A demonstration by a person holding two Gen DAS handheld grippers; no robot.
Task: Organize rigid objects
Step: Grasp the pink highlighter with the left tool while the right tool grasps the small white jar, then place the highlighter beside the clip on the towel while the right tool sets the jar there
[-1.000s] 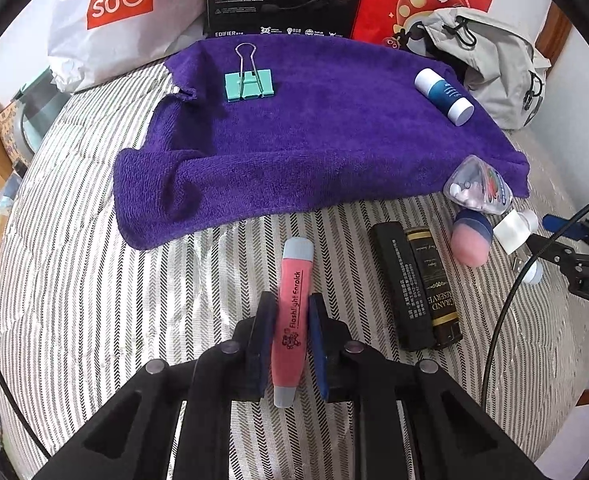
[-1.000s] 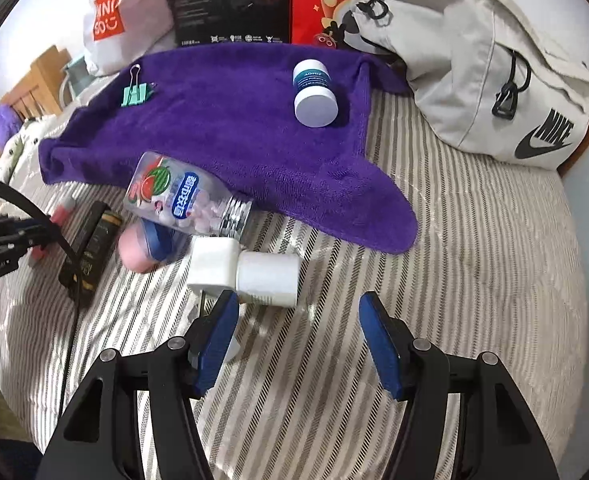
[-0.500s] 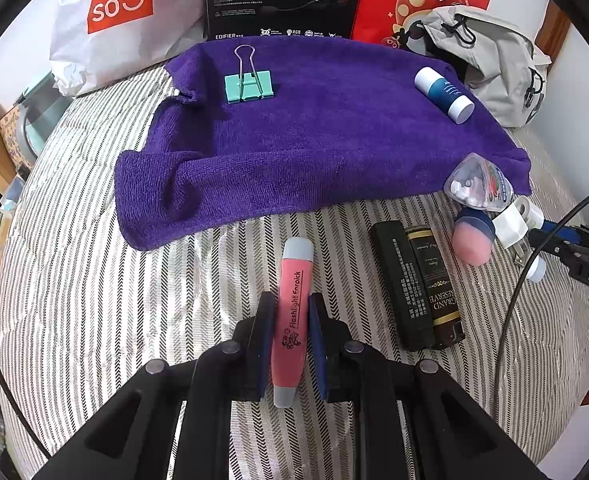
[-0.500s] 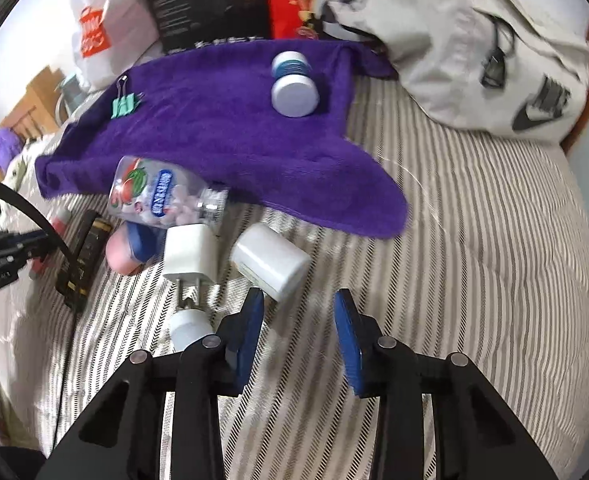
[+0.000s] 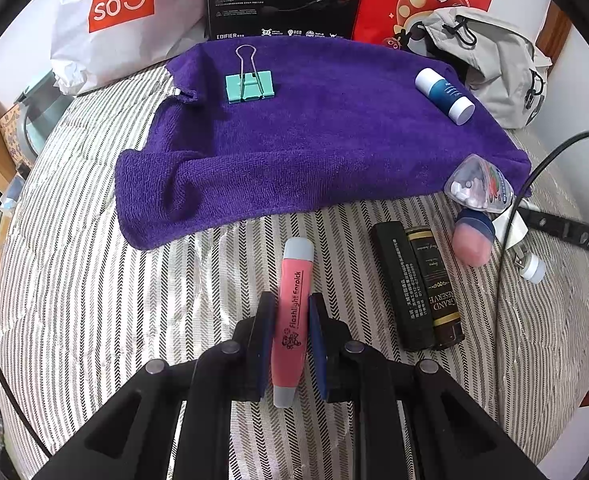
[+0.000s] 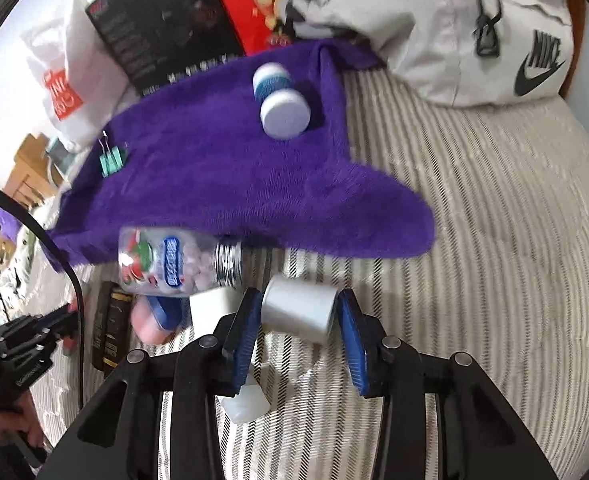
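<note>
My left gripper (image 5: 291,312) is shut on a pink flashlight earpick (image 5: 293,292), which lies lengthwise between the pads over the striped bedcover. In the right wrist view my right gripper (image 6: 298,316) has a white cylinder (image 6: 297,311) between its blue pads, which press against both ends. A purple towel (image 5: 314,140) lies further back, with a green binder clip (image 5: 249,84) and a blue-and-white bottle (image 5: 444,96) on it. At the towel's near edge lies a clear candy bottle (image 6: 174,264).
Two black boxes (image 5: 414,284), a pink-and-blue capsule (image 5: 474,236) and a white charger (image 6: 208,308) lie beside the candy bottle. A small white cap (image 6: 246,404) sits under my right gripper. A grey bag (image 6: 474,28), cartons and a white shopping bag (image 5: 114,12) line the back.
My right gripper narrowed, then moved forward and turned, so the white cylinder now sits between its pads. My left gripper has kept the earpick and barely moved.
</note>
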